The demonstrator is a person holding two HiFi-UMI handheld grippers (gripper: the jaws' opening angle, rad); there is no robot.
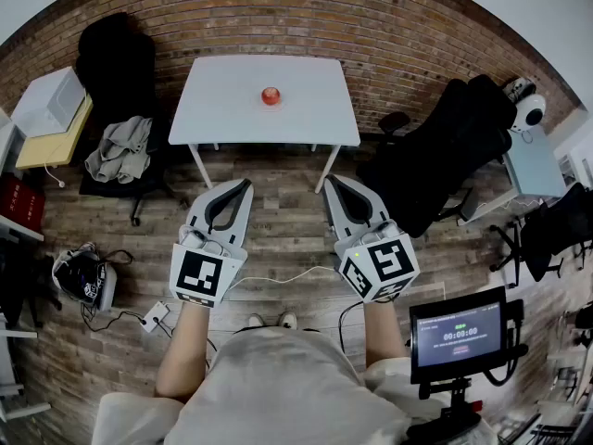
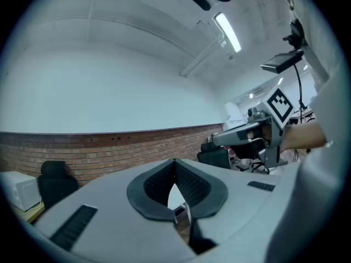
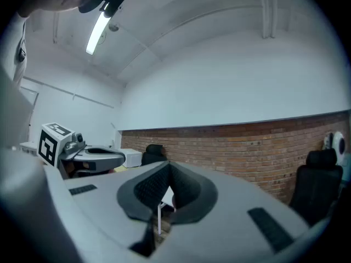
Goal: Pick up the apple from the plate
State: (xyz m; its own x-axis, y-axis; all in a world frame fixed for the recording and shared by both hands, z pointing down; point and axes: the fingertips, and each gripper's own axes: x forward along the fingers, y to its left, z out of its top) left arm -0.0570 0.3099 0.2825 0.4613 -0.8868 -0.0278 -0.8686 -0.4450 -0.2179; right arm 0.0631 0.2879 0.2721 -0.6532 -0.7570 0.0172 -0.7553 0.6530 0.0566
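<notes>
the apple (image 1: 271, 95) sits near the middle of the white tabletop (image 1: 222, 109), a bit toward the brick wall. from here it is just a small red spot, and the plate under it is too small to make out. the left gripper (image 1: 244, 185) and the right gripper (image 1: 332, 180) are both well apart from it, held out level over the wood floor (image 1: 287, 230). the jaws of both are pressed together, tip to tip, with nothing in them.

so the picking up has not begun. i think the first thing to do is walk up close to the tabletop. one gripper is enough for one apple, and either could do it, as the apple lies about in the middle between them. open the jaws wide before they get there, wider than the apple. come in low and level so one jaw goes on each side of the apple's fat middle. close slowly. an apple is round and smooth, so it may roll or pop out if it is pinched near the top. squeeze just enough, then lift straight up so the plate does not slide.
</notes>
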